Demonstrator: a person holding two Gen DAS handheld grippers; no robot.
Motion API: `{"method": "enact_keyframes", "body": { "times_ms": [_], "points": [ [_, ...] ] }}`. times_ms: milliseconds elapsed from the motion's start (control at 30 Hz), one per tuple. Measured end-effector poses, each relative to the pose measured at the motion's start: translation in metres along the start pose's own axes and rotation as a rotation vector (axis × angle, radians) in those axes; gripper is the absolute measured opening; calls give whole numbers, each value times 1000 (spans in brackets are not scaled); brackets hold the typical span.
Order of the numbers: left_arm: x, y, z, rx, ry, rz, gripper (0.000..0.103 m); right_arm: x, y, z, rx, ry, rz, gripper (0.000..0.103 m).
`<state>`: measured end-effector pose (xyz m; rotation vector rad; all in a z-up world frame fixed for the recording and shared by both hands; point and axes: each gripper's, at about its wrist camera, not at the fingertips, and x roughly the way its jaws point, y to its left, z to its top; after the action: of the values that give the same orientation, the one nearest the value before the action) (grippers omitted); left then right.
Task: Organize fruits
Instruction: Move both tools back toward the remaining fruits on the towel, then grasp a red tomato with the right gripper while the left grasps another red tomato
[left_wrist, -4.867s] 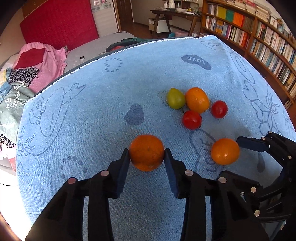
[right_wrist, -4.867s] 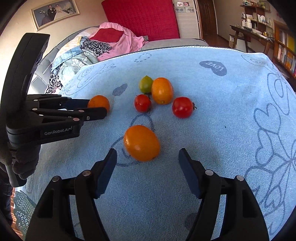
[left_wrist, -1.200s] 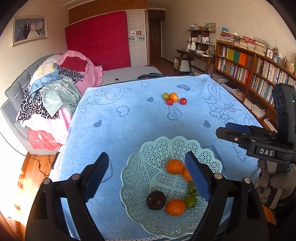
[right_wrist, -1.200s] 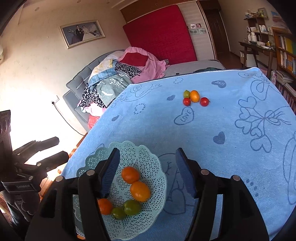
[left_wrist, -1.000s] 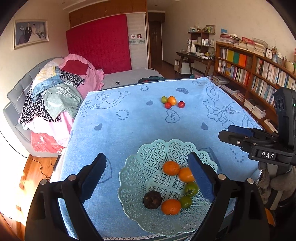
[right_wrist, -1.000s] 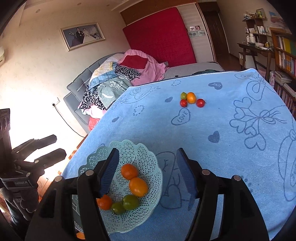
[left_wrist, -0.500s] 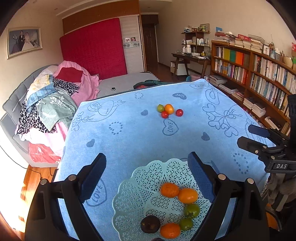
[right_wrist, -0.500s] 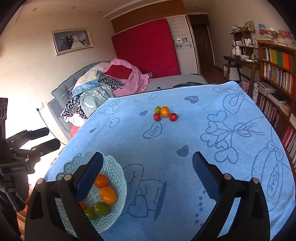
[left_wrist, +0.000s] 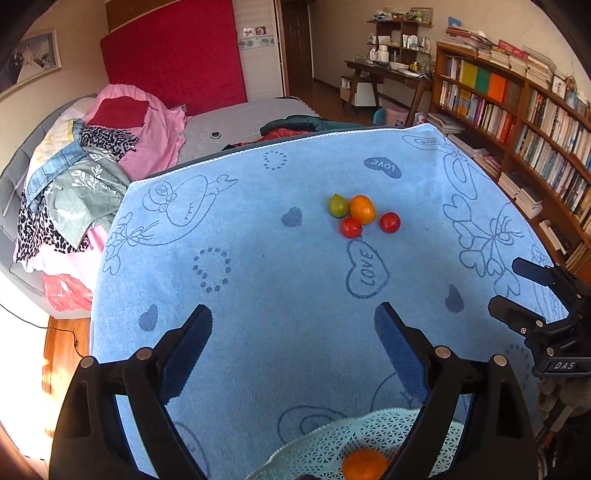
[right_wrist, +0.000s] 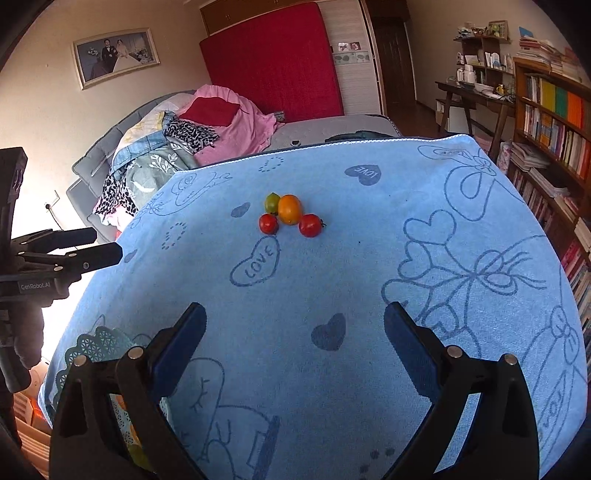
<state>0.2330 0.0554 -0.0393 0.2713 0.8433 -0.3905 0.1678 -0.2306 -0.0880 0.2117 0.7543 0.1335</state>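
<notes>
Far across the blue towel (left_wrist: 280, 280) lies a tight cluster: a green fruit (left_wrist: 338, 206), an orange (left_wrist: 362, 209) and two red tomatoes (left_wrist: 350, 227) (left_wrist: 390, 222). The right wrist view shows the same green fruit (right_wrist: 272, 202), orange (right_wrist: 289, 209) and tomatoes (right_wrist: 268, 223) (right_wrist: 310, 225). My left gripper (left_wrist: 293, 317) is open and holds nothing, well short of the cluster. My right gripper (right_wrist: 294, 315) is open and empty too. The mint lattice basket (left_wrist: 332, 446) lies under the left gripper's base with an orange (left_wrist: 364, 465) in it. The basket (right_wrist: 92, 345) also shows at the lower left of the right wrist view.
Clothes are heaped on a grey sofa (right_wrist: 155, 155) beyond the towel's far left edge. Bookshelves (left_wrist: 517, 107) line the right wall. The towel's left edge drops to a wooden floor (left_wrist: 62, 354). Each gripper appears at the side of the other's view.
Both grippers have moved forward from over the basket toward the fruit cluster. The basket has slid to the bottom edge of both views. The right jaws have widened.
</notes>
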Motion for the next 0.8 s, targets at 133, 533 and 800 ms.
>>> {"method": "enact_keyframes", "body": {
  "times_ms": [133, 533, 800],
  "points": [
    [27, 4, 21, 18, 21, 4, 89, 34, -8, 24, 3, 42, 14, 94],
    [83, 9, 46, 34, 73, -10, 89, 127, -11, 66, -42, 128, 34, 57],
    [103, -3, 57, 78, 79, -30, 89, 159, -15, 74, -40, 142, 23, 47]
  ]
}}
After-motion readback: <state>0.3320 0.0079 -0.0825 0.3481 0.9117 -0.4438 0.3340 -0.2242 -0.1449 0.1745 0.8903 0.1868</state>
